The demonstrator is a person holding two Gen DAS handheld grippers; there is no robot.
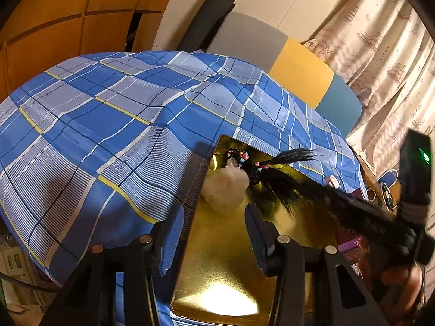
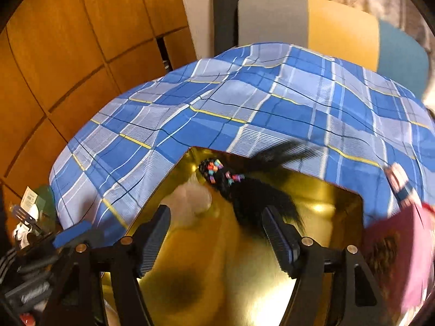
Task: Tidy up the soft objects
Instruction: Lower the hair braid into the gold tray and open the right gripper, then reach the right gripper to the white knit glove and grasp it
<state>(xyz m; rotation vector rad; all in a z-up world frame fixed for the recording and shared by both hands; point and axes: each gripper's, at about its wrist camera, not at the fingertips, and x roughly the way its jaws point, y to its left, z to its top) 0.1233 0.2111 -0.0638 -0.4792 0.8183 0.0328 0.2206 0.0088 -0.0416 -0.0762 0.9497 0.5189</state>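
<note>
A shiny gold tray (image 1: pixel 217 279) lies on a blue plaid bedsheet (image 1: pixel 95 125). On its far end lie a black braided hairpiece with coloured bands (image 1: pixel 261 171) and a pale translucent soft bag (image 1: pixel 225 190). My left gripper (image 1: pixel 209 244) is open and empty, low over the tray's left edge. In the right wrist view the tray (image 2: pixel 326 212), the hairpiece (image 2: pixel 244 193) and the pale bag (image 2: pixel 190 203) show blurred. My right gripper (image 2: pixel 217 233) is open and empty above the tray, close behind the hairpiece. The right gripper's dark body (image 1: pixel 380 217) shows in the left wrist view.
A grey, yellow and blue headboard (image 1: pixel 299 73) and a dark roll (image 1: pixel 206 19) stand behind the bed. Wooden cupboards (image 2: pixel 68 54) are at the left, a patterned curtain (image 1: pixel 380 54) at the right. A pink item (image 2: pixel 407 250) lies right of the tray. Clutter (image 2: pixel 27 217) sits at the left.
</note>
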